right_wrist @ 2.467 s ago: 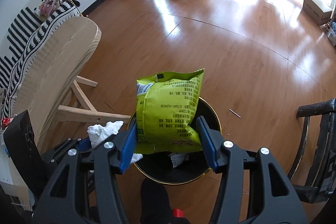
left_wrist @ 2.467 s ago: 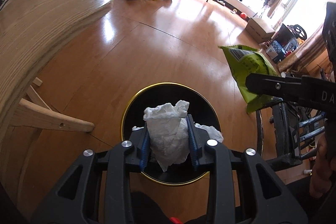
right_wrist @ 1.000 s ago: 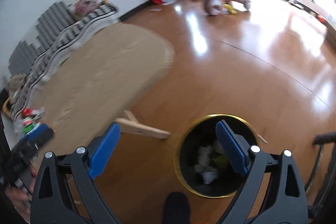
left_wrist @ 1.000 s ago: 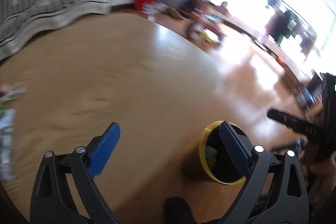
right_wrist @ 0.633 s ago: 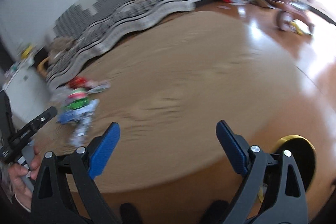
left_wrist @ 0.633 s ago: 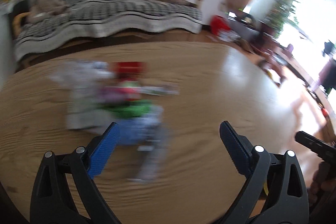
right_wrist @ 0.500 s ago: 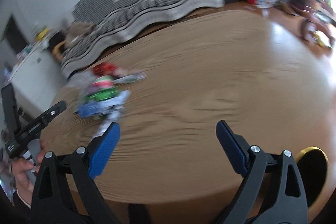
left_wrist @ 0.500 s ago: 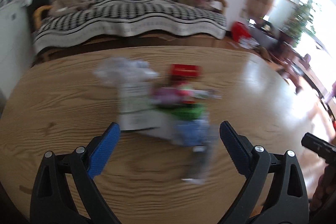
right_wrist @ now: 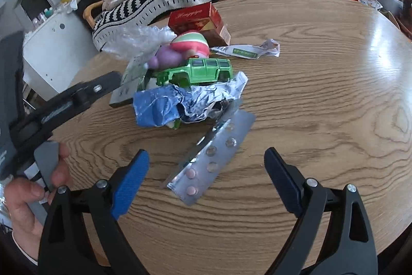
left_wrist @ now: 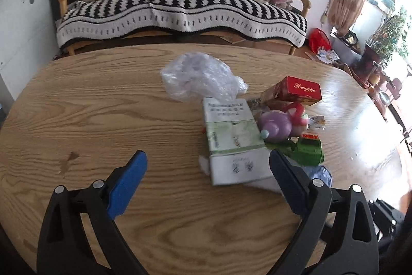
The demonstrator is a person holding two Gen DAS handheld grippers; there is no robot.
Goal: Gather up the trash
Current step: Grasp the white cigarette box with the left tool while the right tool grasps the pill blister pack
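Seemingly "Hongqiqu" is printed in gold on the red box [left_wrist: 300,90].

Striped sofa [left_wrist: 180,4], green toy car [right_wrist: 198,71]

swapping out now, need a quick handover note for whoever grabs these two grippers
Left gripper: open, empty, over the oval wooden table.
Right gripper: open, empty, above the silver pill blister strip.
Trash on the table: crumpled blue foil wrapper, clear plastic bag, white and green leaflet, beside a green toy car.
Nothing gripped now; all of it left.
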